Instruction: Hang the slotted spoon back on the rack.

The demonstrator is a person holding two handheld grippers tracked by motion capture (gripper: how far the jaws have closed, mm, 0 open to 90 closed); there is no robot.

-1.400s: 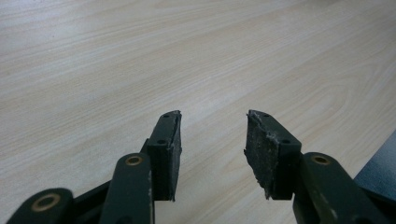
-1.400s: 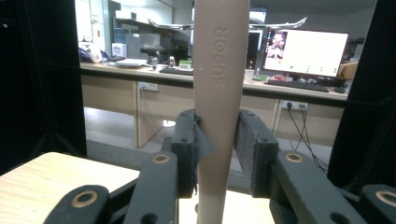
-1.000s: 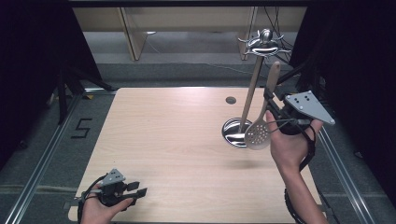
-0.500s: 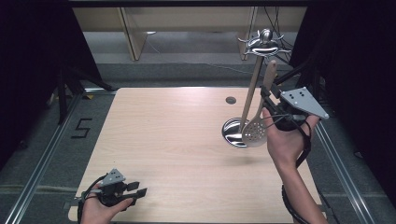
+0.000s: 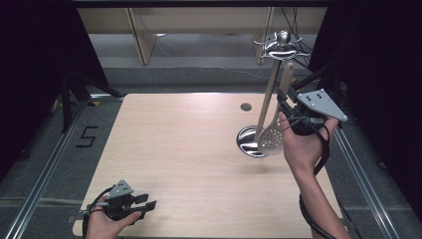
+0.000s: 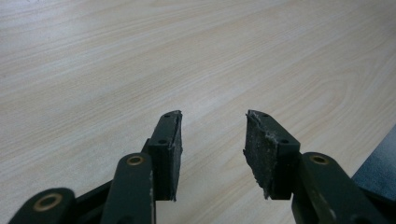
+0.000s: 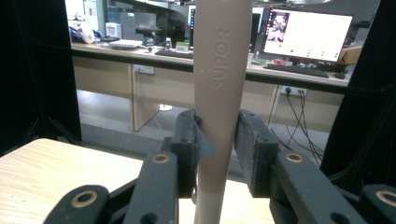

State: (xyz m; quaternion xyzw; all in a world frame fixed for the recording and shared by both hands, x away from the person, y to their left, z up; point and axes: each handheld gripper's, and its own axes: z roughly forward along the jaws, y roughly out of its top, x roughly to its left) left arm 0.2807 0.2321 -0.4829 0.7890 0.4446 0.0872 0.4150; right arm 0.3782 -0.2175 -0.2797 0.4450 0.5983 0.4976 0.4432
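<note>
A beige slotted spoon (image 5: 271,139) hangs head down, its handle (image 7: 219,70) pinched between the pads of my right gripper (image 7: 218,135). In the high view the right gripper (image 5: 291,107) is held up at the table's right side, with the spoon close beside a metal utensil stand (image 5: 268,94). The stand has a round shiny base (image 5: 246,142) and a crown of hooks (image 5: 281,45) on top. The spoon's head overlaps the base's right edge. My left gripper (image 5: 144,201) rests low at the table's front left, open, with nothing but bare wood between its pads (image 6: 170,140).
The light wooden table (image 5: 174,139) has a small dark round hole (image 5: 246,106) near its back right. Metal rails (image 5: 45,164) run along both sides. Beyond the table stand desks and a lit monitor (image 7: 306,32).
My right gripper has carried the spoon slightly left and upward, closer to the stand's pole. The left gripper has stayed put.
</note>
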